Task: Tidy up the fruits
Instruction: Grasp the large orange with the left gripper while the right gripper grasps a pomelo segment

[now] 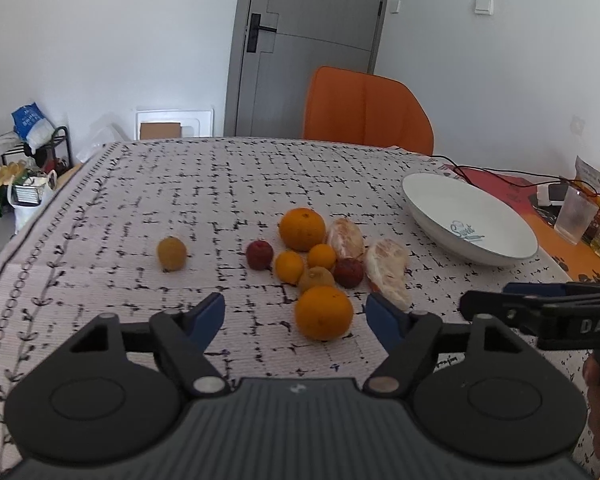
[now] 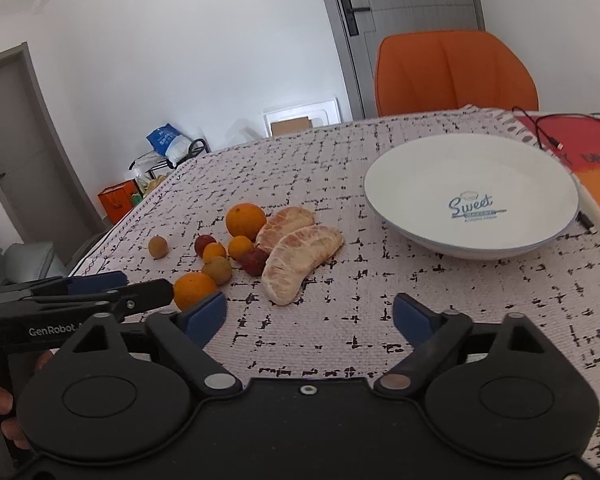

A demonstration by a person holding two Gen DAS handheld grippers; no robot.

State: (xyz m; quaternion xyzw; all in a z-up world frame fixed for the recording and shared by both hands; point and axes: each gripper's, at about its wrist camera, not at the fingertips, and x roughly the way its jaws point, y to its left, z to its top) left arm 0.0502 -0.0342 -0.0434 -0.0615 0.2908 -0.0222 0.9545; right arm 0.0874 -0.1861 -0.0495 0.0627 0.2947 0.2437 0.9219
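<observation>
Reaching for the nearest orange [image 1: 323, 312], you have your left gripper [image 1: 296, 314] spread open with the fruit just ahead of its blue pads, nothing pinched yet; centre the jaws on its widest part before squeezing so it cannot roll. Your right gripper [image 2: 310, 314] is open too, empty, aimed near the peeled pomelo segments [image 2: 300, 258]. The white bowl [image 2: 472, 184], well apart on the right, holds nothing.

Fruit count on the table:
- 2 large oranges [image 1: 302, 228] [image 1: 323, 312]
- 2 small oranges [image 1: 289, 266] [image 1: 321, 256]
- 2 red fruits [image 1: 259, 255] [image 1: 348, 272]
- 2 brownish-yellow fruits [image 1: 172, 253] [image 1: 316, 279]
- 2 peeled citrus segments [image 1: 345, 238] [image 1: 387, 268]
- 1 white bowl [image 1: 428, 208]
</observation>
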